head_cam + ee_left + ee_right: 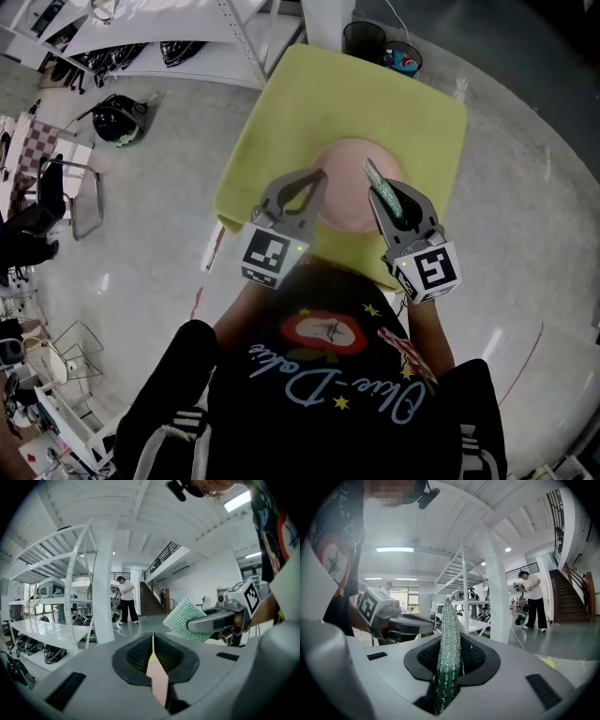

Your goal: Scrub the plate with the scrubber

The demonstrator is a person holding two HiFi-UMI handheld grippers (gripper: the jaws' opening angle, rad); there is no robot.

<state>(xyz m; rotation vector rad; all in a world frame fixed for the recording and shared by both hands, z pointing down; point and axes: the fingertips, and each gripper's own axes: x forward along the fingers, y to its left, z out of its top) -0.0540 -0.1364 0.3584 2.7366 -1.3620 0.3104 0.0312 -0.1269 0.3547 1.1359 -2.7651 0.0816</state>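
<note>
In the head view a round pink plate (pixel 349 187) is over the yellow-green table (pixel 281 122). My left gripper (pixel 317 176) is shut on the plate's left rim. In the left gripper view the plate (pixel 157 681) appears edge-on as a thin pink sliver pinched between the jaws of the left gripper (pixel 153 639). My right gripper (pixel 378 184) is shut on a green glittery scrubber (pixel 391 199), held at the plate's right side. The scrubber (pixel 449 653) stands upright between the right gripper's (pixel 450 641) jaws. Each gripper is seen from the other's view: left gripper (pixel 405 623), right gripper (pixel 218 619) with the scrubber (pixel 183 618).
Two black bins (pixel 367 37) stand beyond the table's far edge. A helmet (pixel 117 120) lies on the floor at the left. White shelving (pixel 70 620), a white pillar (pixel 103 597) and a standing person (pixel 125 599) are in the room behind.
</note>
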